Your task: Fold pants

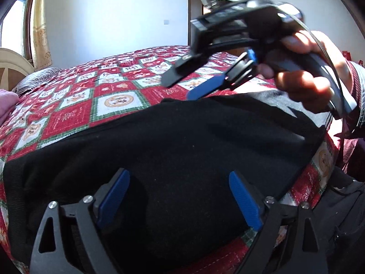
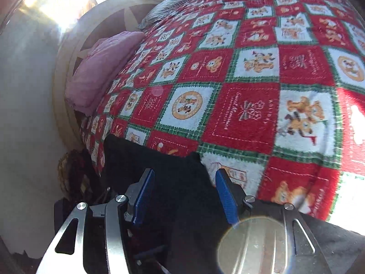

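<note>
The black pants (image 1: 173, 141) lie spread flat on a bed with a red, white and green patchwork quilt (image 1: 75, 105). My left gripper (image 1: 179, 178) is open just above the near part of the pants, holding nothing. My right gripper (image 1: 180, 89) shows in the left wrist view, held in a hand above the far edge of the pants, its jaws apart. In the right wrist view the right gripper (image 2: 184, 178) is open over a corner of the pants (image 2: 178, 182), empty.
A pink pillow (image 2: 102, 68) and a striped pillow (image 2: 168, 6) lie by the curved headboard (image 2: 68, 52) at the bed's end. A window with a yellow curtain (image 1: 40, 22) and a brown door (image 1: 194, 11) stand behind the bed. The person's body (image 1: 351, 182) is at the right.
</note>
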`<state>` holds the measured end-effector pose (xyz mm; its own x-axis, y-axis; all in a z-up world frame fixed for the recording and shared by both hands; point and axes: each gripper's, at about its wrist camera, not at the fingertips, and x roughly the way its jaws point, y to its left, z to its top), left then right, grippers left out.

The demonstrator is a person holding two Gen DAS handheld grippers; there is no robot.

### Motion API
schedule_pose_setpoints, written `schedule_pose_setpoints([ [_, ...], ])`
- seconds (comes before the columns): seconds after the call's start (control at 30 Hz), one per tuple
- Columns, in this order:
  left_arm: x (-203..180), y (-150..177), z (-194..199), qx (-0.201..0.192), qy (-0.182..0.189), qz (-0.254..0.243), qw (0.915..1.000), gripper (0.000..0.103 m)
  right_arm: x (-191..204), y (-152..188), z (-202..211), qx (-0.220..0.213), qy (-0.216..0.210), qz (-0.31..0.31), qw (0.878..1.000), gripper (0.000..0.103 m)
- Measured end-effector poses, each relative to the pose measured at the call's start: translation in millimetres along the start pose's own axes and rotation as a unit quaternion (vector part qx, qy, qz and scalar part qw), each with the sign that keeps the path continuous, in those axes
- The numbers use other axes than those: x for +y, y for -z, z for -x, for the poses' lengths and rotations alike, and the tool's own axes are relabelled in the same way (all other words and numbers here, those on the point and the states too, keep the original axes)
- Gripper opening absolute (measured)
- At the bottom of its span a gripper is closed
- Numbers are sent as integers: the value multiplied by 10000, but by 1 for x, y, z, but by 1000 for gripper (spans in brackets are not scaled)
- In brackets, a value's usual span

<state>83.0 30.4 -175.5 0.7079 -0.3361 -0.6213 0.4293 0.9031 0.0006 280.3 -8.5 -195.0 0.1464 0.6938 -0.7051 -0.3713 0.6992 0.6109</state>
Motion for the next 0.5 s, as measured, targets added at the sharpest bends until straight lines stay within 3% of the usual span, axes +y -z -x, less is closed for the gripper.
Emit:
schedule_pose_setpoints([
  [0.13, -3, 1, -1, 13, -30, -41, 10000, 96, -15, -5, -19, 86, -135, -485, 9987, 37],
  [0.27, -4, 1, -1, 27, -35, -58, 10000, 98, -19, -5, -16, 51, -289, -620, 9976, 8],
  [0.5, -4, 1, -2, 63, -41, -60, 10000, 100, 4, -5, 7, -368, -166, -280, 9988, 4],
])
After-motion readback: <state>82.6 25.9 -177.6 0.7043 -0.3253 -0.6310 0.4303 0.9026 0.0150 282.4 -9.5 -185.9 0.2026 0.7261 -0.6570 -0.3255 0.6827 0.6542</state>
